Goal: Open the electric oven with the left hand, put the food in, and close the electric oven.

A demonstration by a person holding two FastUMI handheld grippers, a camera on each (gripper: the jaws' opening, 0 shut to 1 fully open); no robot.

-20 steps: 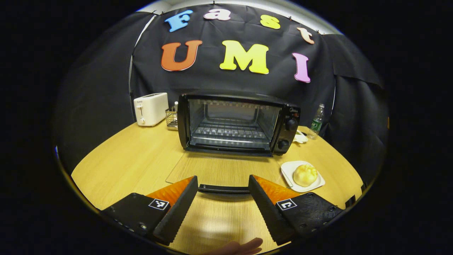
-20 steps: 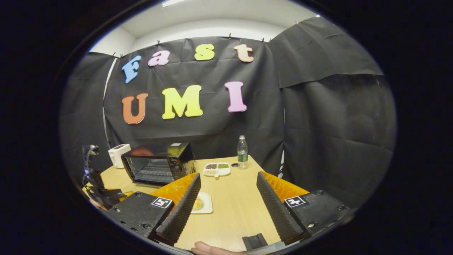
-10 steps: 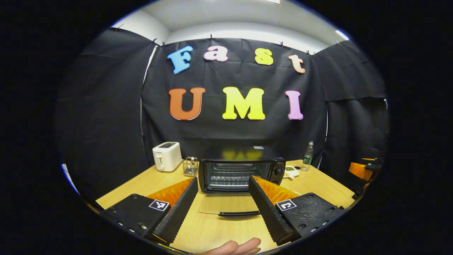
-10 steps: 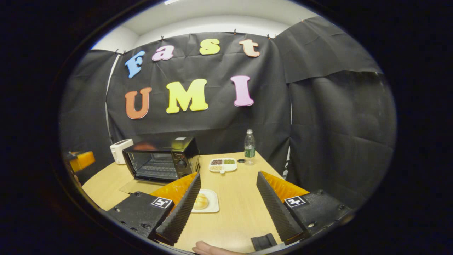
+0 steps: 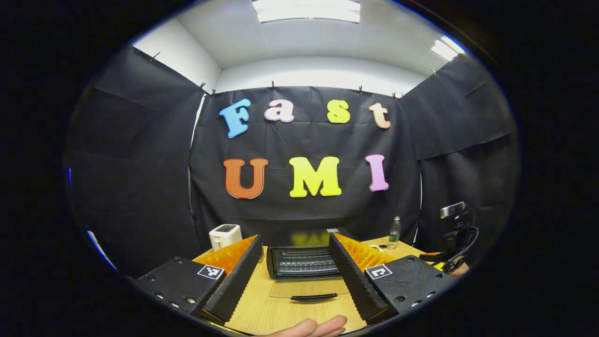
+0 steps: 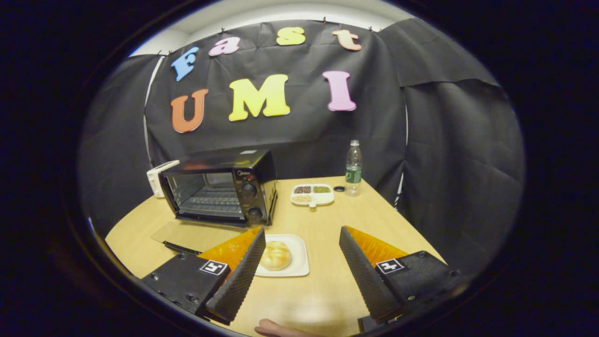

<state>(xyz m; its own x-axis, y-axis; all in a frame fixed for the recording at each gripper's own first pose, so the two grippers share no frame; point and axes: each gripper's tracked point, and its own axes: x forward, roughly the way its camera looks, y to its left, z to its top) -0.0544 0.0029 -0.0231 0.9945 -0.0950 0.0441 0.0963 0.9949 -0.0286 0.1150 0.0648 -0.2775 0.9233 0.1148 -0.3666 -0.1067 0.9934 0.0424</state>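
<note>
Black oven (image 6: 220, 187), white plate (image 6: 298, 262), golden bun (image 6: 275, 255)

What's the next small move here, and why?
Probably bring the right gripper down and forward onto the bun on its white plate: the oven door already lies flat open, the rack looks empty, and both grippers are open, holding nothing.

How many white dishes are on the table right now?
2. A square plate holding the bun sits near the right gripper, in front of the open oven. A divided snack tray sits farther back, beside the water bottle. The oven could hide others.
</note>
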